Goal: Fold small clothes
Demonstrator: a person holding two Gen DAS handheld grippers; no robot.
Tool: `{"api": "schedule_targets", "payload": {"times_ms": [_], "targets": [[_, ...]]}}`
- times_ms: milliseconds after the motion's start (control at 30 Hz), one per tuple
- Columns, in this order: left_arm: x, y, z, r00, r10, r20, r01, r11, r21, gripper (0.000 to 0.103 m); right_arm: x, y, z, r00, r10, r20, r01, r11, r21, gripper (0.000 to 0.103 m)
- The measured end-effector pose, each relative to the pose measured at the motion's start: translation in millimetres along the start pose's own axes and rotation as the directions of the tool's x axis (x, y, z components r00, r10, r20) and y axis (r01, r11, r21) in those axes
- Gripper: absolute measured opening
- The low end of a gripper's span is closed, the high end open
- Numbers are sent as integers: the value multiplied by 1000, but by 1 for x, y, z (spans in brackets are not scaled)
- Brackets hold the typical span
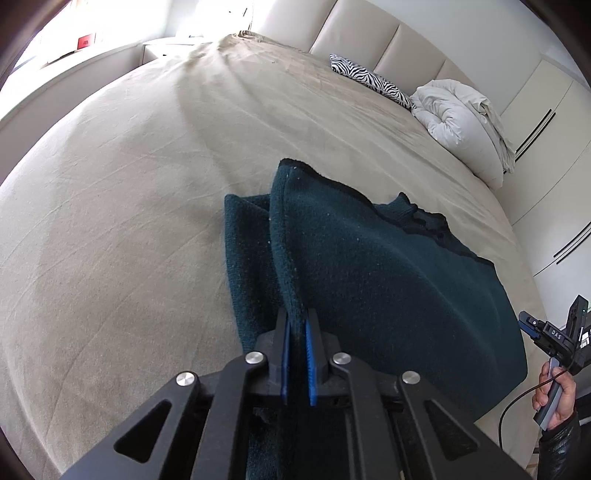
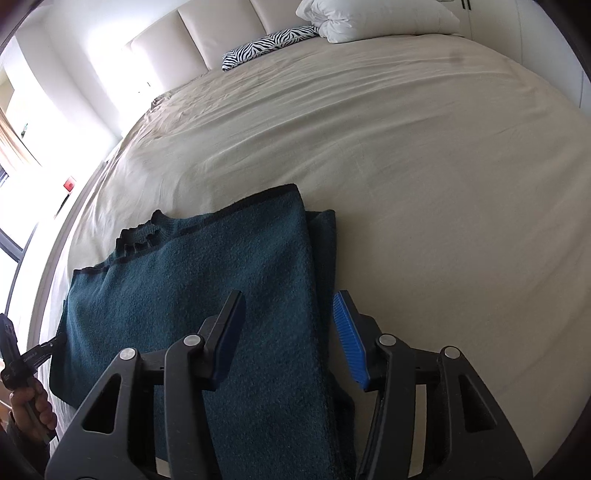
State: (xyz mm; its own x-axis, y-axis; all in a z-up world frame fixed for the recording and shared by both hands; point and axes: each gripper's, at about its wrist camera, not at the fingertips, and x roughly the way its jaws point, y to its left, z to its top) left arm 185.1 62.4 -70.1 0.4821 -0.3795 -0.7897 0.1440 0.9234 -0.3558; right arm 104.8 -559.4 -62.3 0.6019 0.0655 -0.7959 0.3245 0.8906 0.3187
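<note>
1. The left gripper [image 1: 296,328], its blue-padded jaws clenched on a raised fold of a dark teal knit sweater [image 1: 369,280], lifts that edge into a ridge above the rest of the garment.
2. The right gripper [image 2: 290,328] hangs over the same sweater [image 2: 207,280] with its jaws spread wide and nothing between them; one blue pad [image 2: 349,339] sits past the garment's right edge, over the sheet.
3. The sweater lies partly folded on the near side of a beige bed sheet [image 1: 129,184], its dark-trimmed hem and ribbed collar turned toward the headboard [image 1: 362,33].
4. Far across the bed, a zebra-print cushion [image 1: 371,79] rests just beside a bundled white duvet [image 1: 461,110], both against the padded headboard.
5. At the right edge of the left wrist view, the person's right hand [image 1: 554,391] grips the other tool's handle, a cable trailing below it.
</note>
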Motion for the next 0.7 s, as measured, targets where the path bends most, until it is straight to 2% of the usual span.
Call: {"api": "schedule_targets", "payload": {"times_ms": [100,133,433,500,533,700], "targets": [[-3,1,-5,1000,2,2,-2,1000,2,7,3,-4,-5,1000,2,-18,-2,1000,4,40],[-3,2,-6,1000,2,4,-2,1000,-4,7,5,-3,-6,1000,-4,-27,4,1000,-4,35],[-11,8,-17,1000,-8,29,9,999,-33,6,14,-9,-11,998,-41,-57,40,999,-10,35],[-12,11,-22,999,-18,37,20,998,-51,6,19,-10,-11,997,-42,-69,41,999,-15,34],[-12,12,-24,999,-20,39,22,998,-59,6,21,-11,-12,997,-36,-74,36,999,-9,30],[-9,14,-24,999,-22,40,25,997,-76,6,24,-9,-14,997,-43,-68,42,999,-19,27]]}}
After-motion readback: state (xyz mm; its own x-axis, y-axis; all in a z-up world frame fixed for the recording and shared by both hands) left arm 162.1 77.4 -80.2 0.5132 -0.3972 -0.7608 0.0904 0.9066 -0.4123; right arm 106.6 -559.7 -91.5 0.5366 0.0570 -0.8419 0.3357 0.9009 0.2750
